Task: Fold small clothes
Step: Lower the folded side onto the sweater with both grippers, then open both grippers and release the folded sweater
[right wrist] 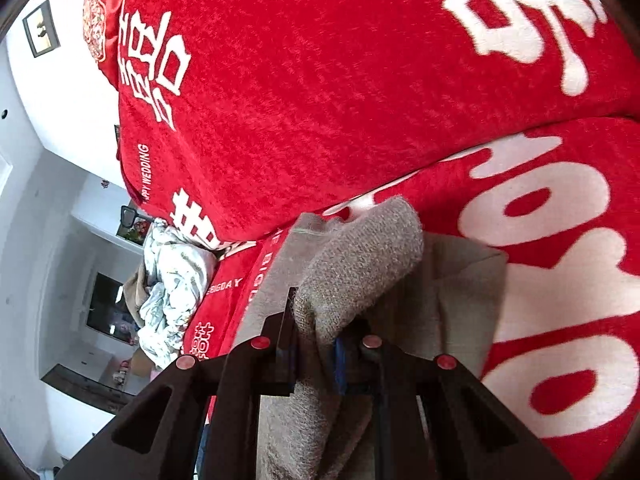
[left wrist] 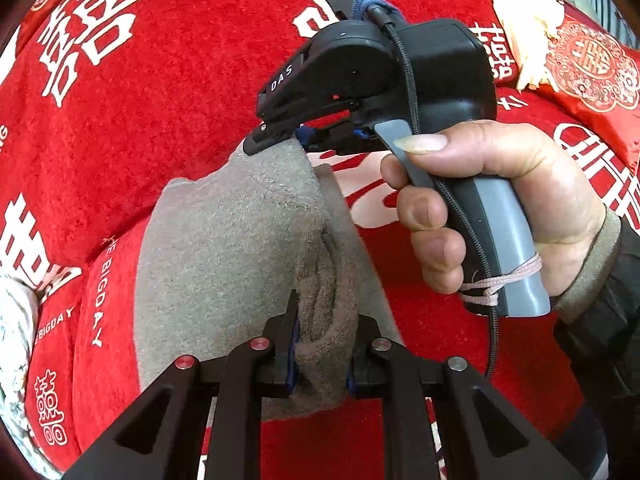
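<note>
Fold step under way: left claw [left wrist: 320, 354] and right claw [left wrist: 280, 136] each clamped on an edge of the grey garment [left wrist: 240, 240], lifted above the red bedspread [left wrist: 180, 100]. Next, probably: carry the held edge across, lay flat.

The left gripper [left wrist: 322, 350] points steeply downward, its jaws clamped on bunched grey cloth [left wrist: 224, 240]. The right gripper [left wrist: 280, 136], gripped by the person's right hand [left wrist: 500, 208], has its jaws pinched on the same cloth's far edge.

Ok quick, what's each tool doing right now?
Left tool: shut on the grey cloth.
Right tool: shut on the grey cloth too.
</note>
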A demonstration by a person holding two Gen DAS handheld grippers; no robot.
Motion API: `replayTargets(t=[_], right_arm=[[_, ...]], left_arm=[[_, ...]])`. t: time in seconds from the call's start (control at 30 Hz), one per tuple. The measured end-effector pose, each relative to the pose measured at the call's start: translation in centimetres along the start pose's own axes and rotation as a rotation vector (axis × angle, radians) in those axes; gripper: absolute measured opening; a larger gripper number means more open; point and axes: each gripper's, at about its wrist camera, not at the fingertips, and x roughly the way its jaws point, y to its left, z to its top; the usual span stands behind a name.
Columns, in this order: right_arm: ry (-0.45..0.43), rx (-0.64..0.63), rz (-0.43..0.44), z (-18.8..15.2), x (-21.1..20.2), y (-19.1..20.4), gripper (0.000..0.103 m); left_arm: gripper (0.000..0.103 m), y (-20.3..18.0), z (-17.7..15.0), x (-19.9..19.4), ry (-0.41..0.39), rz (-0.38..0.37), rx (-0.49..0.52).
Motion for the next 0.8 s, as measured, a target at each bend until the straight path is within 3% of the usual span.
replayTargets(t=[0.43,0.63,0.67,0.73,0.8], right_arm=[[0.003,0.078,-0.061,-1.2,0.7,-5.0,0.015],[0.005,0.045,-0.116,-1.5,1.1,-4.8,0.016],[0.005,0.047,-0.117,-1.5,0.9,-4.7,0.022],[-0.002,0.067,-0.128,-1.4,0.3,-4.6,0.031],[-0.027,0.077,-0.133,-1.3,-0.6,-4.5,0.052]], left_arm=[[0.018,-2.3,-0.8,4.1,0.076,0.035,0.068],[0.019,-2.5,-1.1,4.4,0.080,0.039,0.073],[0.025,-2.3,-1.1,4.2,0.082,0.034,0.065],[0.063,-1.9,-1.2,3.5,0.083,-0.006,0.043],[0.069,-1.1,-1.4,1.6,0.029,-0.005,0.025]])
